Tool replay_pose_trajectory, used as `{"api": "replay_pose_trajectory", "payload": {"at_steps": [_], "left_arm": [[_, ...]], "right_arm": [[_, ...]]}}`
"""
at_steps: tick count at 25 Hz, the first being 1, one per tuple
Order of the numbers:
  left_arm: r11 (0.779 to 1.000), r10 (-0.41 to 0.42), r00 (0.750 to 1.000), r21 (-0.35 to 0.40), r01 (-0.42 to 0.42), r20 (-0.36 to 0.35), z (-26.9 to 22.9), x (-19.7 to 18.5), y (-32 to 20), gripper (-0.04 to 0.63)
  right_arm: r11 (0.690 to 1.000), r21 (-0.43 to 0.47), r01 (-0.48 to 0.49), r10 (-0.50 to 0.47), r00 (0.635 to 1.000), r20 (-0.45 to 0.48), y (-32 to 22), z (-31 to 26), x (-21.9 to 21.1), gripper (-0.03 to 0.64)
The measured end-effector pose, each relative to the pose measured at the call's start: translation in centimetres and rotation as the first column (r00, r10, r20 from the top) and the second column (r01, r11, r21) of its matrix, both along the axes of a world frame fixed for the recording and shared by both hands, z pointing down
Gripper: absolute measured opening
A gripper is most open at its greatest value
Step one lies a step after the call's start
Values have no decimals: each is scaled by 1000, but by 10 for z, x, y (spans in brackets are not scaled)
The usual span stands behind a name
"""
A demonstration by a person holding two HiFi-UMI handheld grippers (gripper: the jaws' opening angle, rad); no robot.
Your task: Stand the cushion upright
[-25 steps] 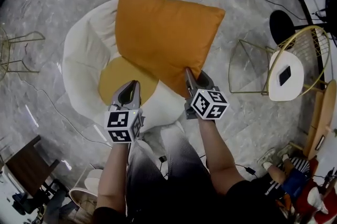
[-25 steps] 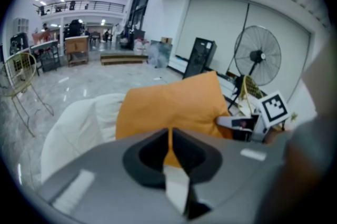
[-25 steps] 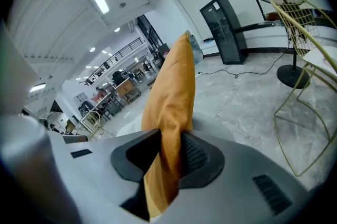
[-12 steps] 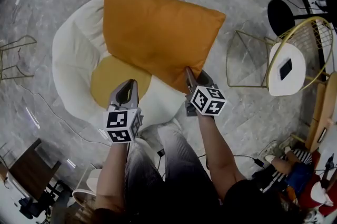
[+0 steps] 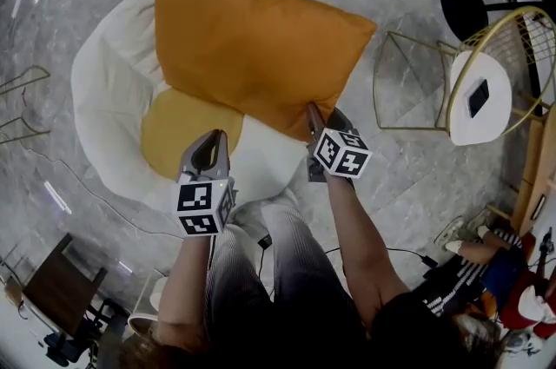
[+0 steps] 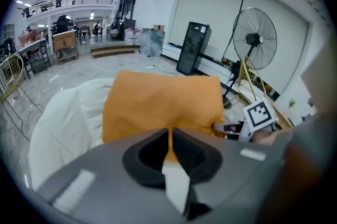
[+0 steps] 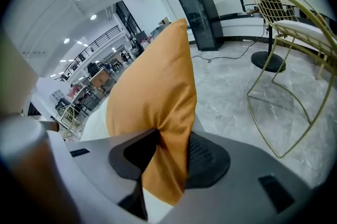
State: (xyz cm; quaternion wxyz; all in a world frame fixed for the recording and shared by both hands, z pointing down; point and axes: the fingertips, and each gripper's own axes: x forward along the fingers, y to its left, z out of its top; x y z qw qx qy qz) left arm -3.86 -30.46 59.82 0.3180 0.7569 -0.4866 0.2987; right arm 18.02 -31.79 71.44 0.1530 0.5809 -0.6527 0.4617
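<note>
A large orange cushion (image 5: 261, 46) leans on a white padded chair (image 5: 113, 89), tilted, with its near corner toward me. My right gripper (image 5: 311, 110) is shut on that corner; in the right gripper view the fabric (image 7: 152, 96) bunches between its jaws (image 7: 168, 141), which have just been opening a little. My left gripper (image 5: 215, 138) hangs shut and empty over a round orange seat pad (image 5: 178, 128), short of the cushion's lower edge (image 6: 163, 104). The left gripper view shows its jaws (image 6: 169, 133) nearly touching with nothing between them.
A gold wire side table (image 5: 512, 29) with a white top (image 5: 478, 98) stands to the right, a black fan base (image 5: 460, 4) behind it. A dark table (image 5: 43, 280) sits at lower left. Someone's legs (image 5: 473, 253) rest at lower right. Cables cross the marble floor.
Both grippers have sunk toward the chair. The right one keeps its hold on the cushion's corner, and the cushion's top edge has shifted left in the head view.
</note>
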Motion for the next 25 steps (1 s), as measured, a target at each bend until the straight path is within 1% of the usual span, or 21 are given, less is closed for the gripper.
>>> {"api": "replay_pose_trajectory", "payload": {"at_steps": [3,6,11,15,21,25], "left_arm": [[1000,11,1000,-17,-11,16,11,3,4,29],[1000,5,999,-23,-4,33,18,2,4,29],[999,8,999,-45,-5,53,26,3,9,29],[999,1,998,-34,2,67,24,3,5,29],[1000,-25,998,-8,25,58,14,3,-1,29],[999,-32,999,4,32,35,9,2,-1,29]], "right_arm": [[1000,0,-13,13,1000,-5,-1,8,7,148],[1000,0,-30,30,999,-23,-6,12,14,167],[998,-14,-63,62,997,-54,-1,16,27,208],[997,-19,-77,75,994,-75,0,15,36,254],[999,-12,-53,51,995,-81,5,11,35,304],[998,10,-68,68,992,-102,7,-2,36,301]]}}
